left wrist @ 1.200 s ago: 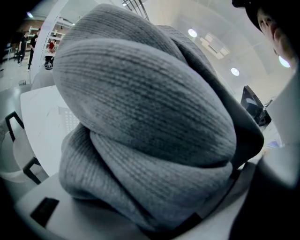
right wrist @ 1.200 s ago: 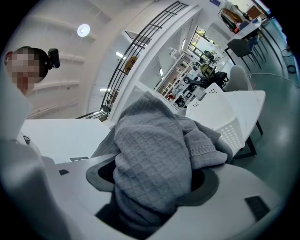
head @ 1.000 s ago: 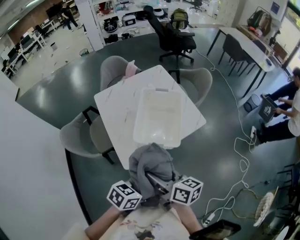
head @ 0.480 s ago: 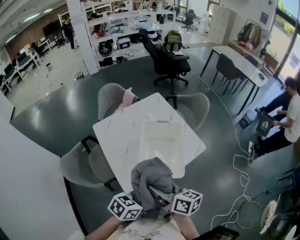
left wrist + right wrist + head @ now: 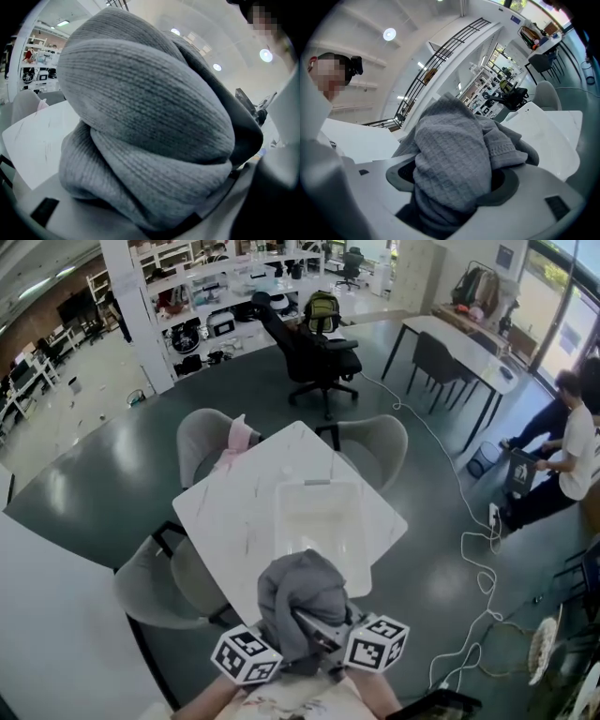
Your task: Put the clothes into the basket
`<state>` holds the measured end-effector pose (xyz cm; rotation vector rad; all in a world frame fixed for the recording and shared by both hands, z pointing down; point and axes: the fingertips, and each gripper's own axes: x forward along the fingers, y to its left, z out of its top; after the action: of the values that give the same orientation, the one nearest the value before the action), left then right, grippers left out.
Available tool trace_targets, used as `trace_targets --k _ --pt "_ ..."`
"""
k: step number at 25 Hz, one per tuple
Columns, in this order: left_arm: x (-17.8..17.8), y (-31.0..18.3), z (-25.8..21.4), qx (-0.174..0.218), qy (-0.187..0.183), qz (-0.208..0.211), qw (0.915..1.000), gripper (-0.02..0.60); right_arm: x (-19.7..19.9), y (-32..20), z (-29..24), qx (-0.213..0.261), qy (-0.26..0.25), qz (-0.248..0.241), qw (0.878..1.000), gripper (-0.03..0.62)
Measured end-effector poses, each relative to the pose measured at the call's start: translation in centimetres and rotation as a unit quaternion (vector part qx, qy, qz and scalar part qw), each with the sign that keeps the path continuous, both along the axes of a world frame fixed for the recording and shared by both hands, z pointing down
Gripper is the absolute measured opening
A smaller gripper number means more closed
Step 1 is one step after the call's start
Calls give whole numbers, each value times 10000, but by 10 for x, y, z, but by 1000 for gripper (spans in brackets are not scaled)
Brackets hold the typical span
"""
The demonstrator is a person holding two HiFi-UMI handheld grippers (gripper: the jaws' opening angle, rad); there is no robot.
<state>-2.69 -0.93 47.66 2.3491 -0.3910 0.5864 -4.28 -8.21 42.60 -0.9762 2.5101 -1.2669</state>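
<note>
The tabletop (image 5: 225, 512) and the basket (image 5: 319, 521) look a bit smaller than a second ago, and more of the room shows behind them. The two claws and the gray clothes (image 5: 302, 601) are at the bottom of the head view, just as before.

The left claw (image 5: 255, 652) and the right claw (image 5: 370, 643) sit side by side at 6 o'clock. Both are clamped on the same gray bundle. Their jaws stand quite wide, and the soft cloth fills the gap between them. In the left gripper view, thick ribbed knit bulges up between the jaws. In the right gripper view, cloth with small squares is packed between the jaws and hangs over them.

The bundle is up in the air at the near edge of the tabletop, at 6 o'clock from the basket. Its long side runs from 6 to 12 o'clock. Its round top points to 12, at the basket. I cannot tell if it touches the basket.

The clear basket lies on the white tabletop, long side also from 6 to 12 o'clock.
</note>
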Motion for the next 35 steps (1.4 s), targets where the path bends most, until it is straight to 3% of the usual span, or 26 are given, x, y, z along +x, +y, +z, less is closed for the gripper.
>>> trace_targets --k 21,35 --pt "8 -73 -13 230 -116 -351 9991 279 4 -70 -16 262 -222 -407 9986 322" --pt "25 -136 -3 85 -108 -319 9994 279 23 -134 -5 116 -145 -355 9992 322"
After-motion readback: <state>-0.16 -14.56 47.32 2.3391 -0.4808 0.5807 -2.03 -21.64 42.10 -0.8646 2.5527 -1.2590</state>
